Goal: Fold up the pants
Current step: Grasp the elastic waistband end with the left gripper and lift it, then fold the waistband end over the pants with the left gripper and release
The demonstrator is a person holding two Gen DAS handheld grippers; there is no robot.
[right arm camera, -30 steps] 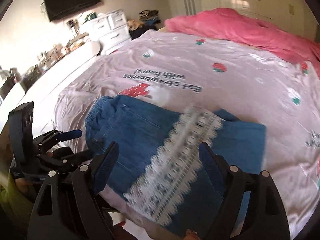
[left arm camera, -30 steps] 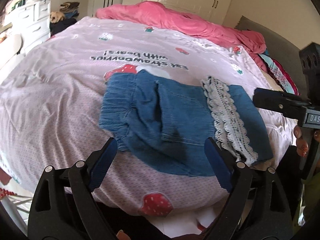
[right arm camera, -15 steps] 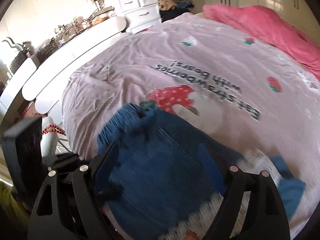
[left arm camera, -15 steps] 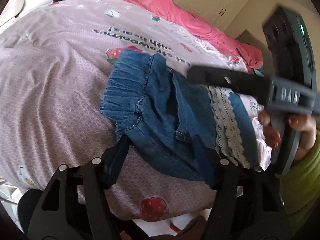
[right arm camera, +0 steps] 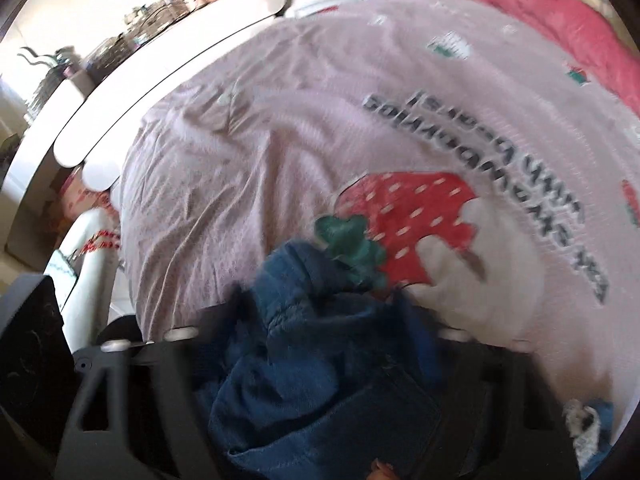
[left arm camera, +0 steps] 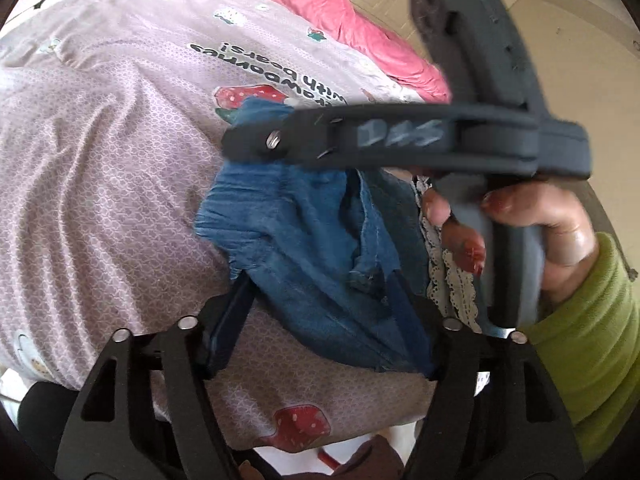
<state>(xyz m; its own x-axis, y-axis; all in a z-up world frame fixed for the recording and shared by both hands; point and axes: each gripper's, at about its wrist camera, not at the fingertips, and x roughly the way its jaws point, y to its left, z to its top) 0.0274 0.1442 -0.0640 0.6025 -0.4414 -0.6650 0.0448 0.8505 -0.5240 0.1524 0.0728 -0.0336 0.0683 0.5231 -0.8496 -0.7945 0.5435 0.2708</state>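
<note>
Blue denim pants with lace trim (left arm camera: 320, 256) lie near the front edge of the pink strawberry-print bedspread (left arm camera: 100, 168), long axis left-right, waistband left, now bunched. Open bedspread beyond. Left gripper (left arm camera: 320, 312) reopening, fingers straddling denim. Right gripper (right arm camera: 320, 344) closing around waistband; grip unclear through blur.

A bed (left arm camera: 100, 184) carries everything, covered by a pale pink sheet (right arm camera: 280, 128) printed with strawberries and dark lettering. Blue denim pants (left arm camera: 316, 264) with a lace trim (left arm camera: 448, 280) lie bunched on the sheet near its near edge, just touching a large printed strawberry (right arm camera: 408, 216). A pink blanket (left arm camera: 328, 12) lies heaped along the far right side of the bed.
</note>
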